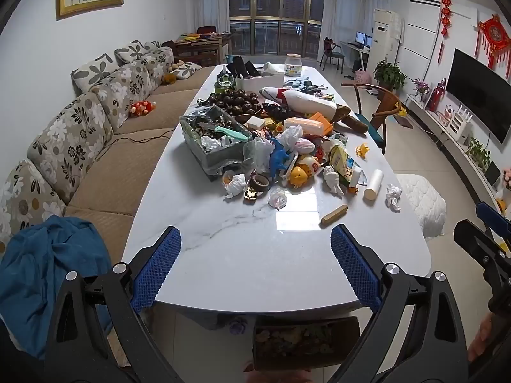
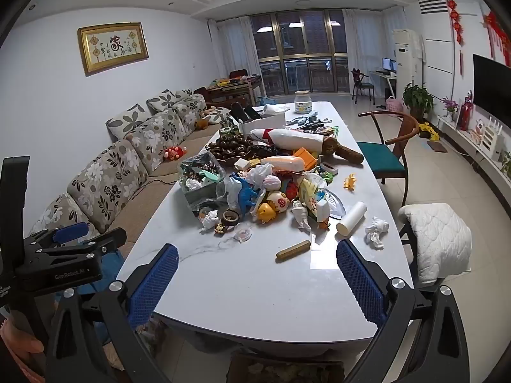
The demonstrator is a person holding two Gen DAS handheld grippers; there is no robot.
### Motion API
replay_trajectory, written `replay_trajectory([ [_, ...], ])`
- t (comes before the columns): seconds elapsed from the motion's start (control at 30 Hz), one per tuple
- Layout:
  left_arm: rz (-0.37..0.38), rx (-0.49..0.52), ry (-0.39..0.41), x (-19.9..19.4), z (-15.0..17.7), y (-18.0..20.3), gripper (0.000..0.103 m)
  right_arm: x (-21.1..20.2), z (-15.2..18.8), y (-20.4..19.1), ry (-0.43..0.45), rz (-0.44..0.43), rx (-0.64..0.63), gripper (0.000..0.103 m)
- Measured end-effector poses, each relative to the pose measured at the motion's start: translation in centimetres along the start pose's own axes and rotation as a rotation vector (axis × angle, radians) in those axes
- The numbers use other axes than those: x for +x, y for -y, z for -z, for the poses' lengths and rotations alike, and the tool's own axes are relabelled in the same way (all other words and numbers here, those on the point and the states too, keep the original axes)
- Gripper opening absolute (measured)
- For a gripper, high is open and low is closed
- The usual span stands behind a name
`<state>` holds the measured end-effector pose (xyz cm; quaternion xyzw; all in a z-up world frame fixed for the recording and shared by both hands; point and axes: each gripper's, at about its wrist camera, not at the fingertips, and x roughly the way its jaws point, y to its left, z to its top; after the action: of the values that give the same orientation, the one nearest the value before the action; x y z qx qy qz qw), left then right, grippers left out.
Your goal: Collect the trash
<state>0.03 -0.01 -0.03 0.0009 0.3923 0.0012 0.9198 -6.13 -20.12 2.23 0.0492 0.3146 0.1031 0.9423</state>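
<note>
Trash lies among toys on the white marble table (image 1: pixel 262 255): a crumpled tissue (image 1: pixel 393 196) at the right, another tissue (image 1: pixel 234 185) by a tape roll, and plastic bags (image 1: pixel 260 151). My left gripper (image 1: pixel 255 268) hovers open over the table's near end, nothing between its blue pads. My right gripper (image 2: pixel 255 282) is also open and empty above the same end; the right-hand tissue (image 2: pixel 377 229) lies just beyond its right finger. A brown bin (image 1: pixel 306 341) holding scraps stands on the floor under the near edge. Each gripper shows at the other view's edge: left gripper (image 2: pixel 86 236), right gripper (image 1: pixel 482 226).
A plastic-lined grey box (image 1: pixel 214 140) of shells and tissues sits left of the pile. A white roll (image 2: pixel 351 218) and a wooden stick (image 2: pixel 293 250) lie near the front. A floral sofa (image 1: pixel 80 134) runs along the left; a padded stool (image 2: pixel 440 239) and a wooden chair (image 2: pixel 386 153) stand right.
</note>
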Motion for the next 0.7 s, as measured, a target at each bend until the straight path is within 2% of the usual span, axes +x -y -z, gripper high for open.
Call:
replay_trajectory([
  [0.7, 0.003, -0.006, -0.003, 0.38, 0.80, -0.49, 0.092, 0.14, -0.06, 0.16, -0.009, -0.004, 0.005, 0.098],
])
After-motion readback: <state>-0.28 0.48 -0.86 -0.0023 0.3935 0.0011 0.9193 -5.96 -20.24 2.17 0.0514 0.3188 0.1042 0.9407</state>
